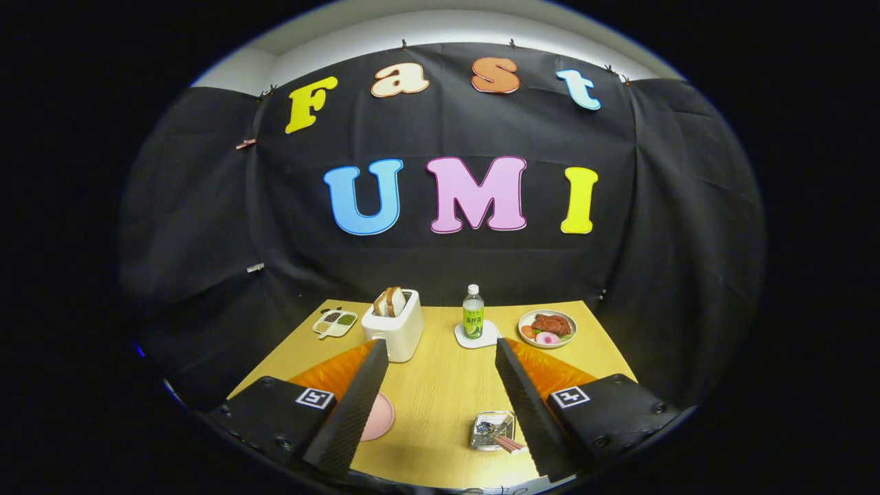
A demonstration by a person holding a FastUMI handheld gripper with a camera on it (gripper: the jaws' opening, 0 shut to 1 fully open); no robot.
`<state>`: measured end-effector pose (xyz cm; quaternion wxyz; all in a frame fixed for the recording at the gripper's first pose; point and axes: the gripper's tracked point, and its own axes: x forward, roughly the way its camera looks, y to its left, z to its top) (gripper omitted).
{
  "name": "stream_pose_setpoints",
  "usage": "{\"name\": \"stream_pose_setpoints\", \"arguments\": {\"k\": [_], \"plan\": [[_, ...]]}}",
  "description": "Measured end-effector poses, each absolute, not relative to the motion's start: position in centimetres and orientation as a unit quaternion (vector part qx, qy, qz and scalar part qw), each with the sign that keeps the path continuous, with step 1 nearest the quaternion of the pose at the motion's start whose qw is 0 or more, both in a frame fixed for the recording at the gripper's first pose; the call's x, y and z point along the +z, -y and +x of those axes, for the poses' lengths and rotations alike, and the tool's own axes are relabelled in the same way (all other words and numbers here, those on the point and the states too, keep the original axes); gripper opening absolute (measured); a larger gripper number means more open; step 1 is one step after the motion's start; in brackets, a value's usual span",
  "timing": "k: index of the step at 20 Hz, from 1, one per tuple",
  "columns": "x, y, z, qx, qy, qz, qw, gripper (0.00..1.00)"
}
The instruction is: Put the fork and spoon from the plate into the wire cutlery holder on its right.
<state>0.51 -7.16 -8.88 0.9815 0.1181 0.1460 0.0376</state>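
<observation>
My gripper [440, 342] is held well above the wooden table [440, 385], open, with nothing between its fingers. Below the left finger lies a pink plate [379, 416], half hidden by that finger; the part that shows is bare. To the plate's right, close to the right finger, stands the wire cutlery holder [492, 432]. A spoon [485, 427] and a fork [506, 422] rest inside it. Their pinkish handles [511, 445] stick out toward the right finger.
At the back of the table stand a white toaster [393, 328] with bread slices, a green-labelled bottle [472, 313] on a white coaster, a plate of food [547, 328] and a small divided dish [335, 322]. Black cloth walls surround the table.
</observation>
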Motion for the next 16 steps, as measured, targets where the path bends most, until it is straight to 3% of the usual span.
{"name": "stream_pose_setpoints", "arguments": {"k": [16], "plan": [[-7.9, 6.8, 0.3, 0.037, -0.149, 0.096, 0.984, 1.0]]}}
